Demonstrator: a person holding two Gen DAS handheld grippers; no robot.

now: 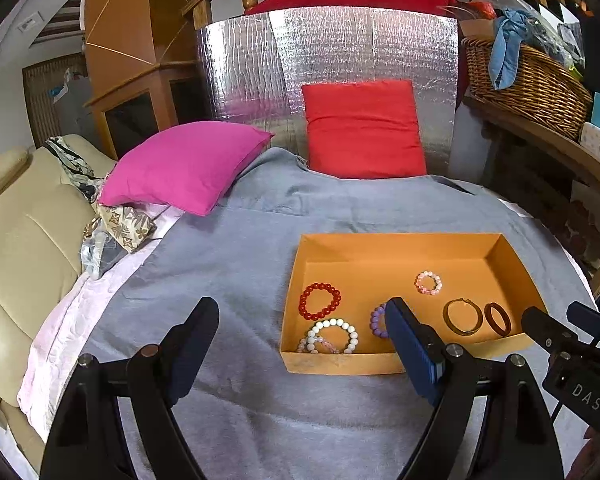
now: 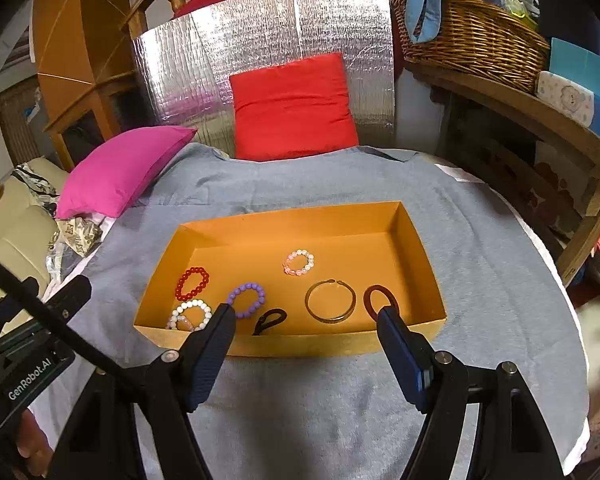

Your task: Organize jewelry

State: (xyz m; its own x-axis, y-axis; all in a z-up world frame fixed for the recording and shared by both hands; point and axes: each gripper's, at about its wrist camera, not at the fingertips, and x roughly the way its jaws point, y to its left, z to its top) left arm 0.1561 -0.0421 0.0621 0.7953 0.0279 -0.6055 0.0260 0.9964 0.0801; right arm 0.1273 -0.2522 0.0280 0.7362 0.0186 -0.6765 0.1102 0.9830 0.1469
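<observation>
An orange box (image 1: pixel 342 362) (image 2: pixel 300 346) sits on the grey cloth and holds several bracelets: red beads (image 1: pixel 320 301) (image 2: pixel 192 283), white beads (image 1: pixel 333 336) (image 2: pixel 191 314), purple beads (image 1: pixel 378 322) (image 2: pixel 246 300), pink-white beads (image 1: pixel 428 282) (image 2: pixel 299 262), a gold bangle (image 1: pixel 462 317) (image 2: pixel 330 301), a dark red bangle (image 1: pixel 497 319) (image 2: pixel 380 300) and a small dark band (image 2: pixel 269 321). My left gripper (image 1: pixel 304 316) is open and empty, left of the box's near edge. My right gripper (image 2: pixel 306 316) (image 1: pixel 556 320) is open and empty over the near wall.
A pink pillow (image 1: pixel 184 166) and a red pillow (image 1: pixel 364 130) lie at the back against a silver foil panel (image 1: pixel 328 60). A wicker basket (image 1: pixel 528 80) stands on a wooden shelf at right. A beige sofa (image 1: pixel 24 240) is at left.
</observation>
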